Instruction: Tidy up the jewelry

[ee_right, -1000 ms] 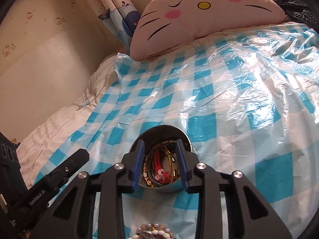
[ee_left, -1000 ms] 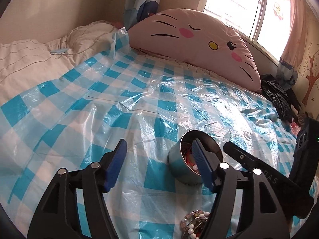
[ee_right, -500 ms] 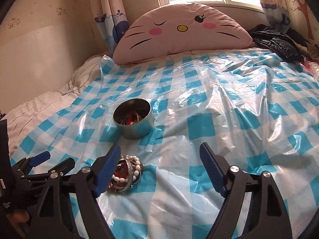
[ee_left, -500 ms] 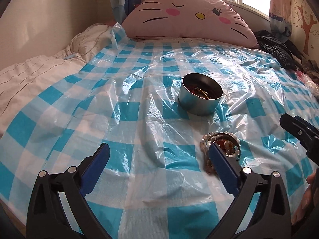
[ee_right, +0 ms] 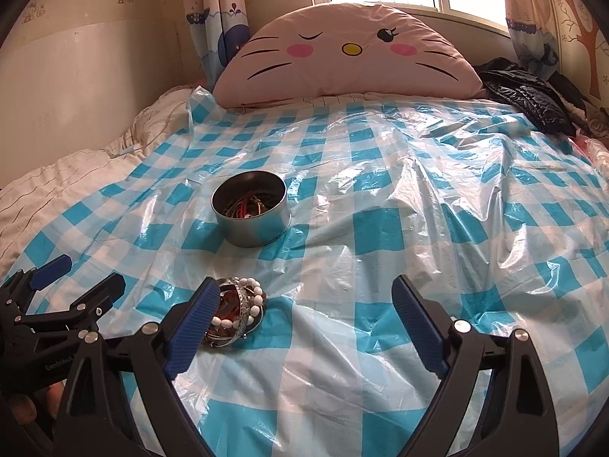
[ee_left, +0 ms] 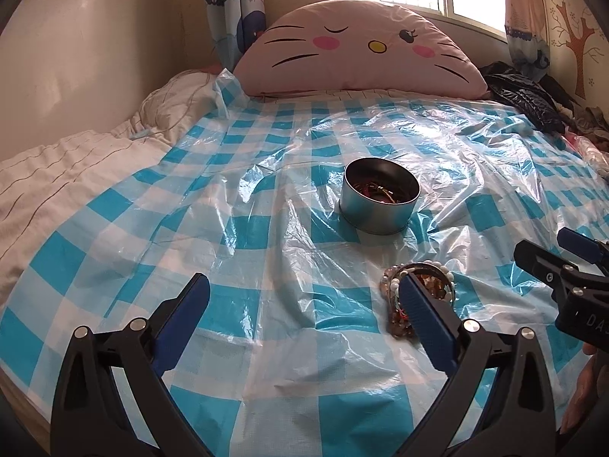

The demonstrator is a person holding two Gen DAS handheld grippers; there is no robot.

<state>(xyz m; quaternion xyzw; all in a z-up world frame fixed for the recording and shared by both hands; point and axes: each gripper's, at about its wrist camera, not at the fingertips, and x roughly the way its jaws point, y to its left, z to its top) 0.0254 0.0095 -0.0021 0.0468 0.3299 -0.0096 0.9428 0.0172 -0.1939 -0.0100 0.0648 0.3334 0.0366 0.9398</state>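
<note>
A round metal tin stands on the blue-checked plastic sheet and holds red and gold jewelry. A pile of bead bracelets and bangles lies on the sheet in front of the tin; in the right wrist view the pile sits by my right gripper's left finger. My left gripper is open and empty, well short of the tin. My right gripper is open and empty, to the right of the pile. Each gripper shows at the edge of the other's view.
A big pink cat-face pillow lies at the bed's head under the window. A black jacket is bunched at the far right. A white quilt covers the bed's left side beside the wall.
Both grippers have pulled back from the tin and toward the bed's near edge. My right gripper has opened wide after hovering narrow over the tin. The bracelet pile and tin stay put.
</note>
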